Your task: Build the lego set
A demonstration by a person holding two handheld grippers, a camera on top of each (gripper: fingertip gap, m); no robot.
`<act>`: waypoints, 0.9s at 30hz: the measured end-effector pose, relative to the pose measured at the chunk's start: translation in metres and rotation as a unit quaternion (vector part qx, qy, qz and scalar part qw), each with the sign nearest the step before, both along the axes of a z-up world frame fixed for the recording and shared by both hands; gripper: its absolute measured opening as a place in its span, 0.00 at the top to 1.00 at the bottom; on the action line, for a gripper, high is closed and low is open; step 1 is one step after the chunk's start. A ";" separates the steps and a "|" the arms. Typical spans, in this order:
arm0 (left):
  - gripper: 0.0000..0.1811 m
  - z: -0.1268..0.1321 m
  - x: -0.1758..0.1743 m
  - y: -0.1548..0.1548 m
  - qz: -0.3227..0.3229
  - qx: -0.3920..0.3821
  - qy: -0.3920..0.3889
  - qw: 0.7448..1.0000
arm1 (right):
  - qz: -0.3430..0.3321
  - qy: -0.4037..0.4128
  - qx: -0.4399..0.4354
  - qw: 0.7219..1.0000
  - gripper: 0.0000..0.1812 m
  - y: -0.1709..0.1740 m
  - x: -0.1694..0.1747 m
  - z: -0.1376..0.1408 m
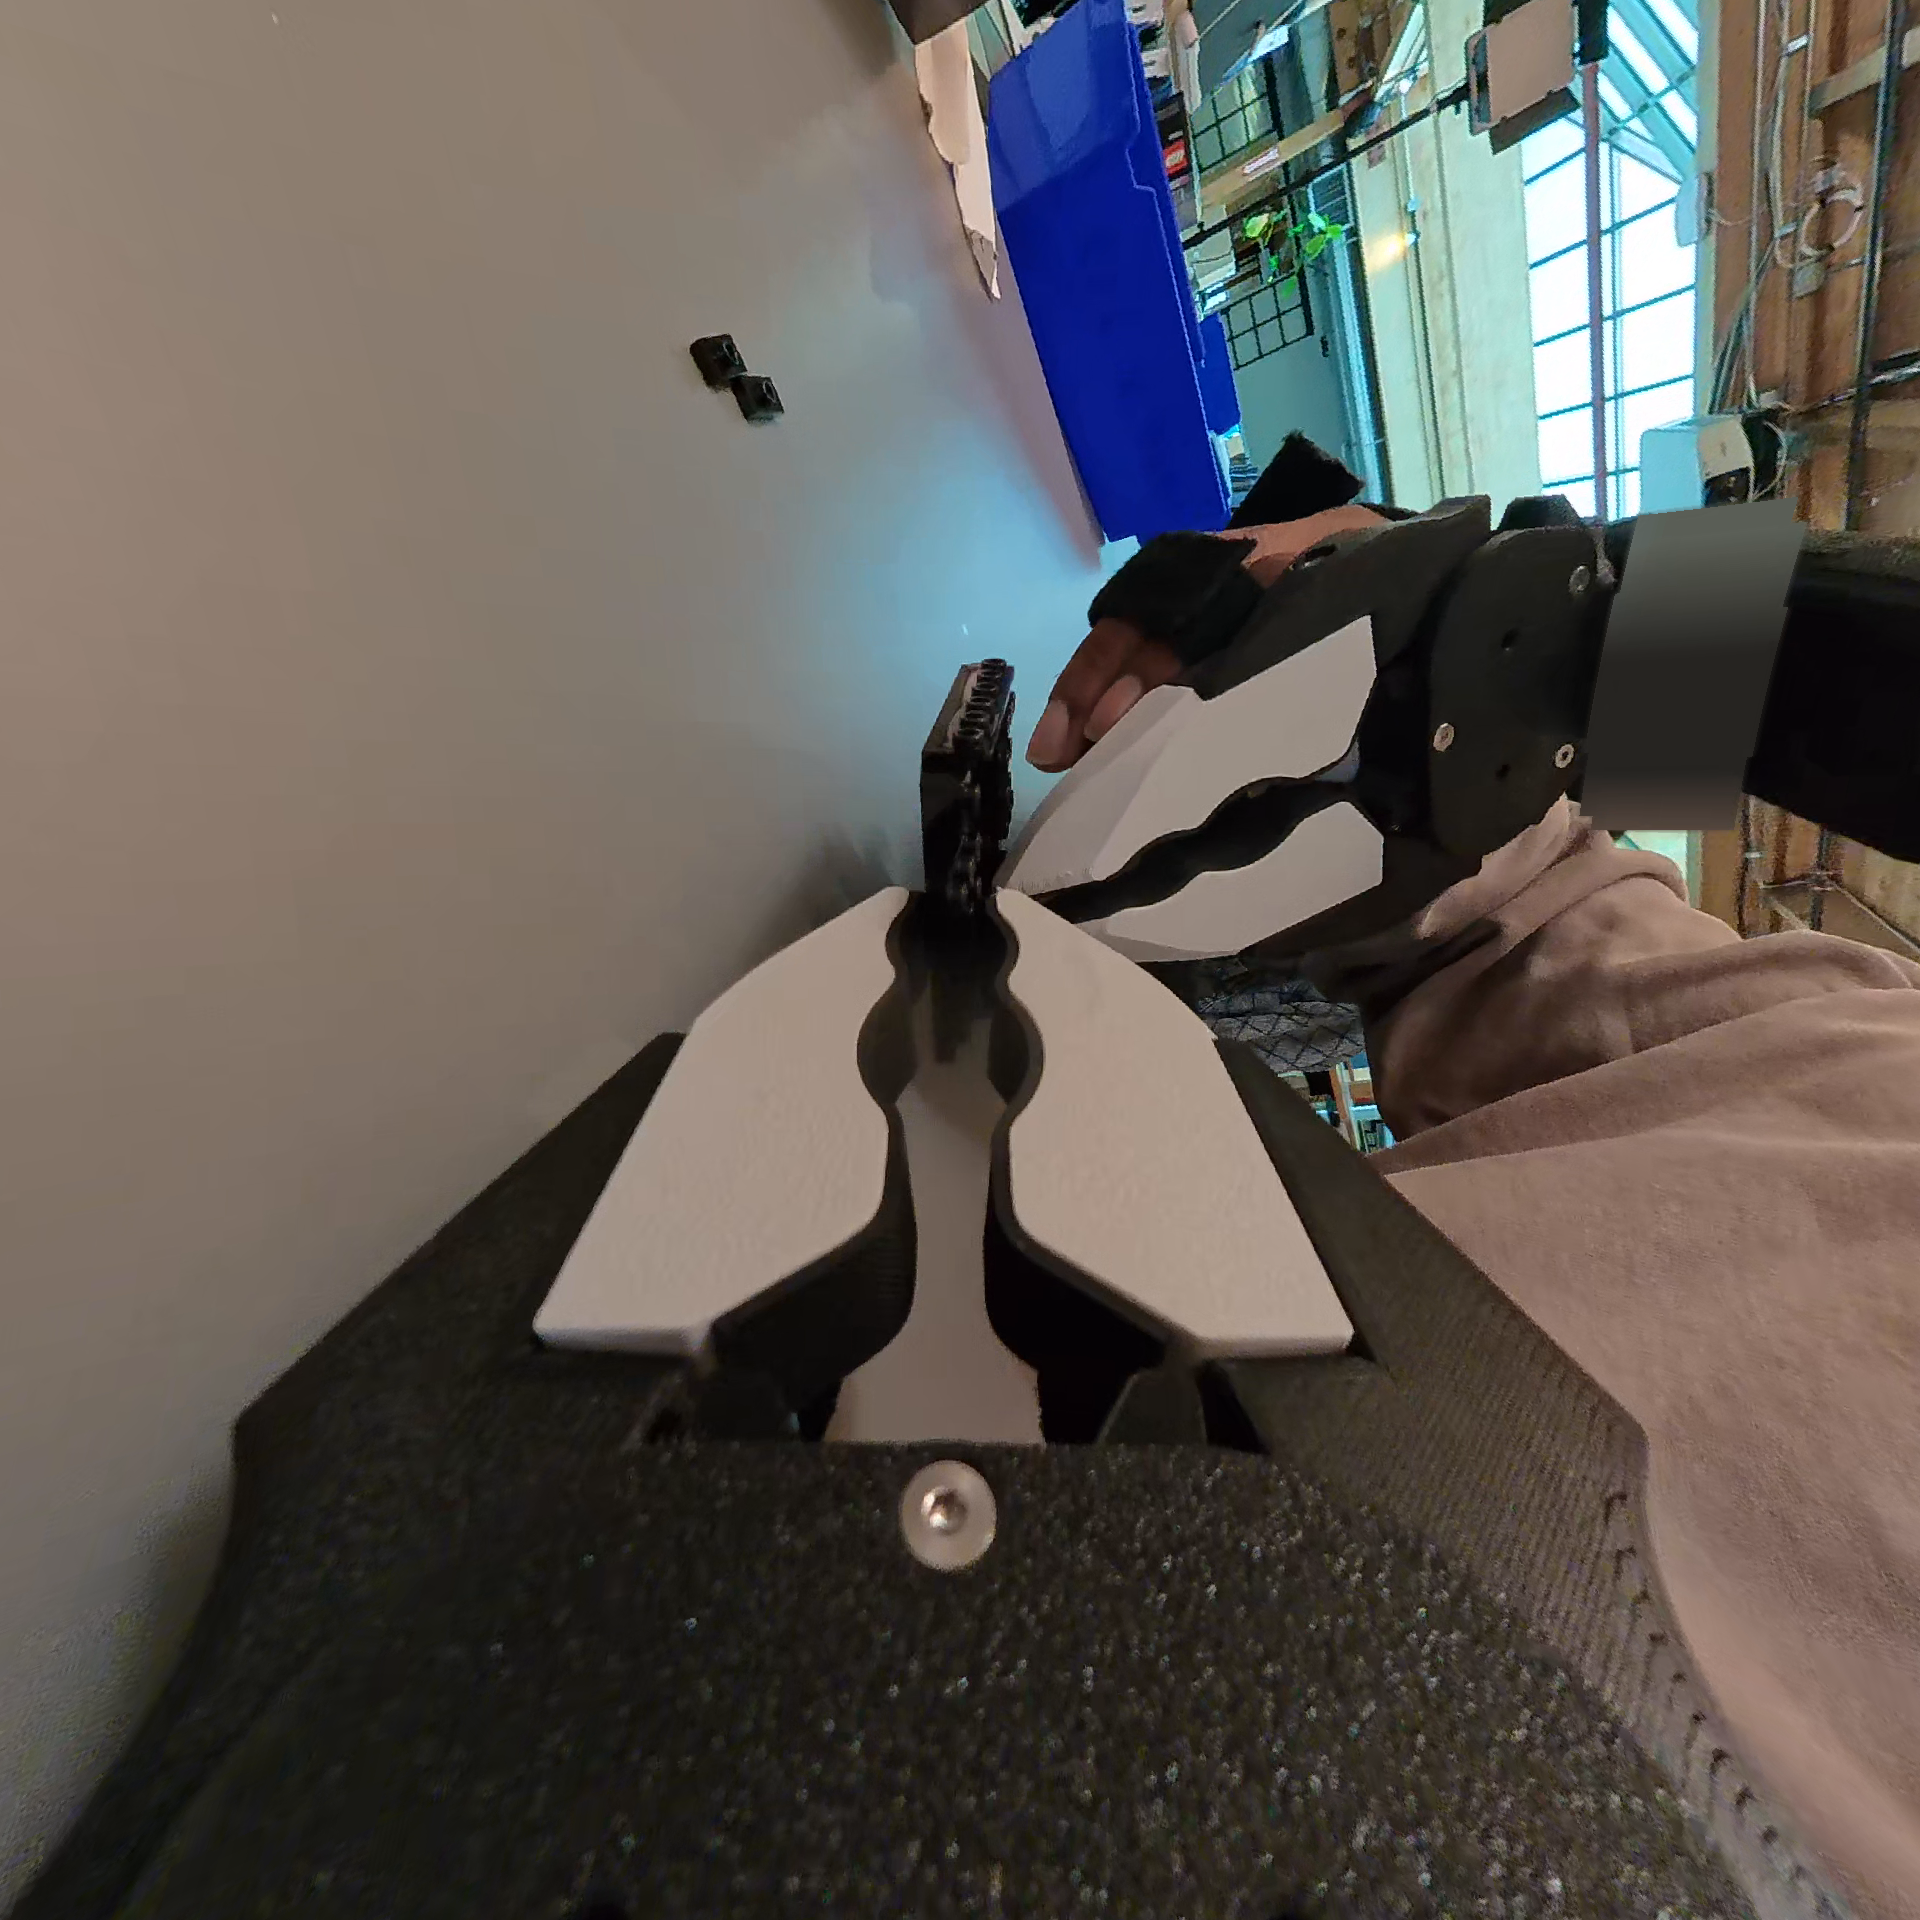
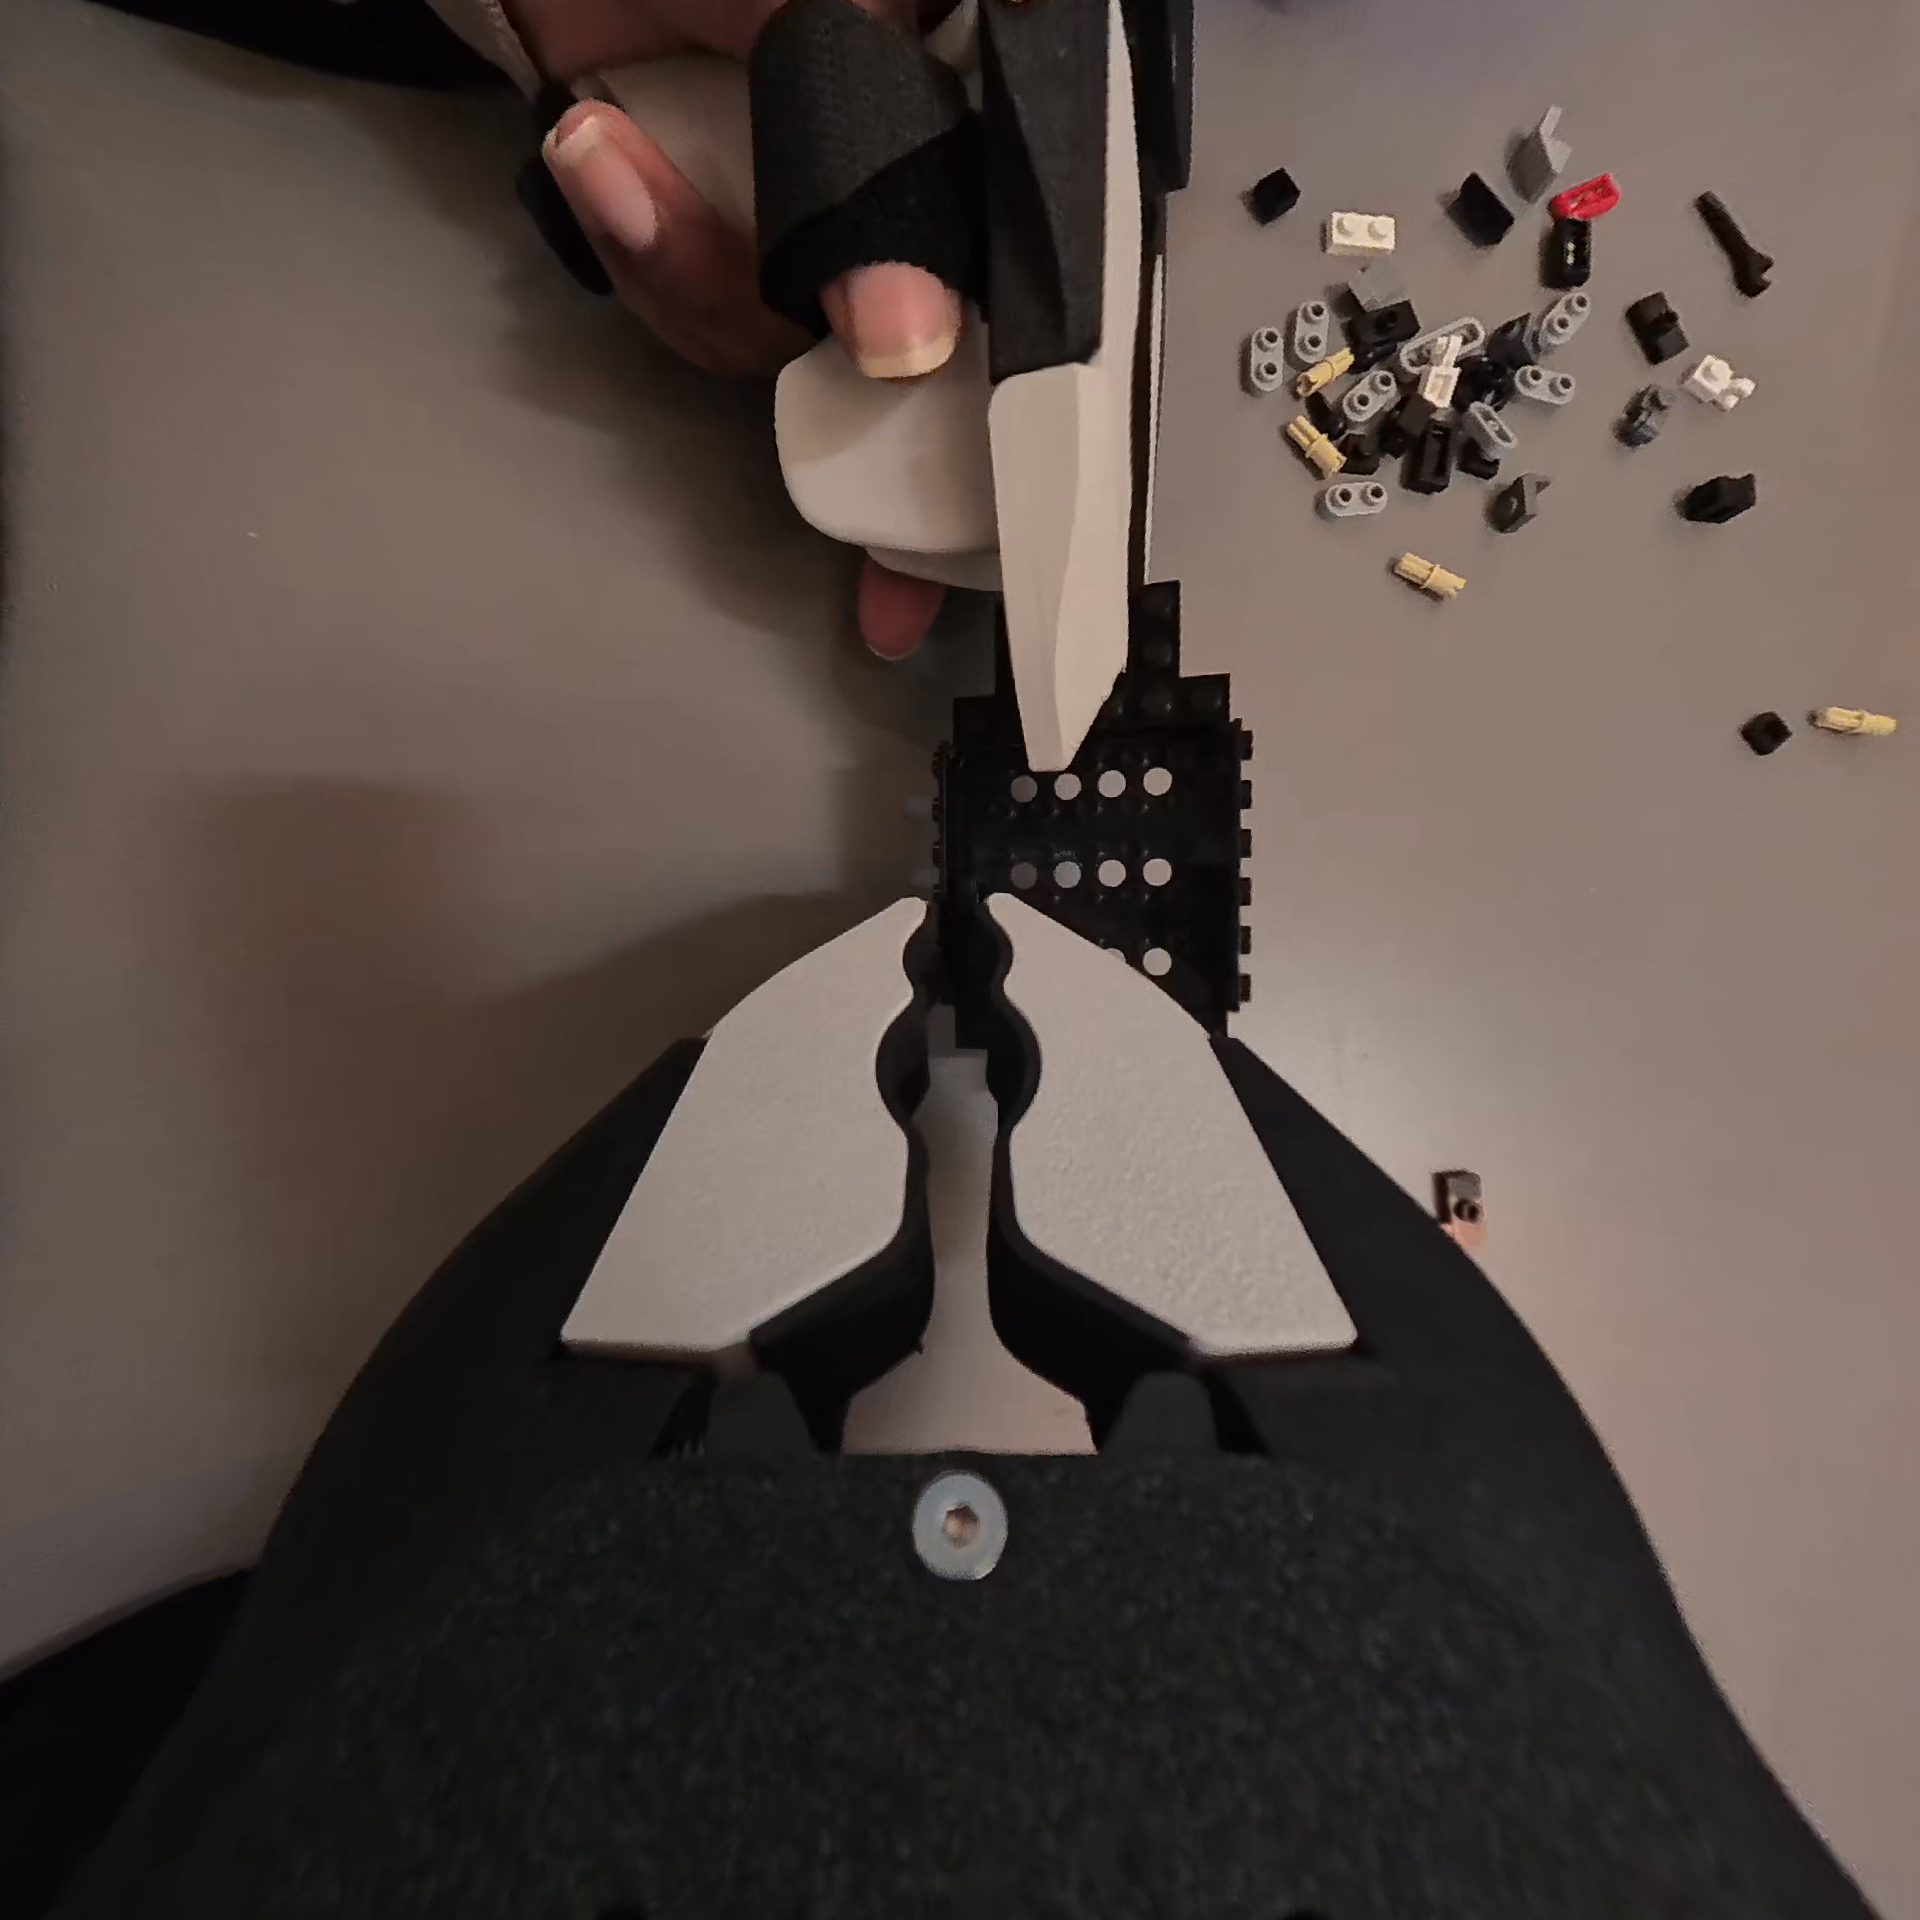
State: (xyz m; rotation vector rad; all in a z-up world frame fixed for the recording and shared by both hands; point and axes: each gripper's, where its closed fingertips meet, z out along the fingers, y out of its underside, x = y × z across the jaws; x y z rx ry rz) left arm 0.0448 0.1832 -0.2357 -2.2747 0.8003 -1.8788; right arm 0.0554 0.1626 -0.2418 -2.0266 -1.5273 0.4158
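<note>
A: Black plate (image 2: 1101, 831), perforated and studded, up off the desk (image 2: 416, 520), pinched at two ends.

B: Held how?

A: Right gripper (image 2: 956, 904) nearly closed on the plate's near edge. Left gripper (image 2: 1070, 727) likewise nearly closed, clamped on the far edge, coming in from above in the right view. Seen edge-on from the left gripper's own camera (image 1: 951, 904), with the right gripper (image 1: 1049, 883) just beside.

B: Loose parts?

A: Pile (image 2: 1455, 384) of grey, black, white and tan bits well off to the right of the plate. Red piece (image 2: 1587, 195) at the pile's far edge. Two black bricks (image 1: 736, 376) apart on the desk in the left view. Blue bin (image 1: 1112, 291) farther back.

B: Step in hand?

A: Probably a regrip or handover of the plate before adding a piece. Best done by keeping one grip firm before loosening the other, plate kept level, no twist between the two grips. Risk of a snap apart under opposed pull.
</note>
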 end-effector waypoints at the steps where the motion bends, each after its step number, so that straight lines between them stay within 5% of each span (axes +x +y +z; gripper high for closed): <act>1: 0.95 0.000 0.000 0.000 0.000 0.001 0.000 1.000 | -0.003 0.004 -0.005 1.000 0.97 0.000 0.000 0.000; 8: 0.95 0.004 0.000 0.004 0.014 0.000 -0.011 1.000 | -0.071 0.073 -0.062 0.993 0.98 0.004 0.001 0.006; 15: 0.95 0.004 0.001 0.007 0.032 -0.013 -0.019 0.999 | -0.190 0.206 -0.075 0.957 1.00 0.013 0.006 0.015; 20: 0.95 0.003 0.003 0.003 0.024 -0.010 -0.017 1.000 | -0.140 0.128 0.000 0.982 0.98 0.008 0.005 0.015; 27: 0.95 0.005 0.004 -0.001 0.018 0.002 -0.015 1.000 | -0.077 0.061 -0.040 0.994 0.96 0.001 0.002 0.004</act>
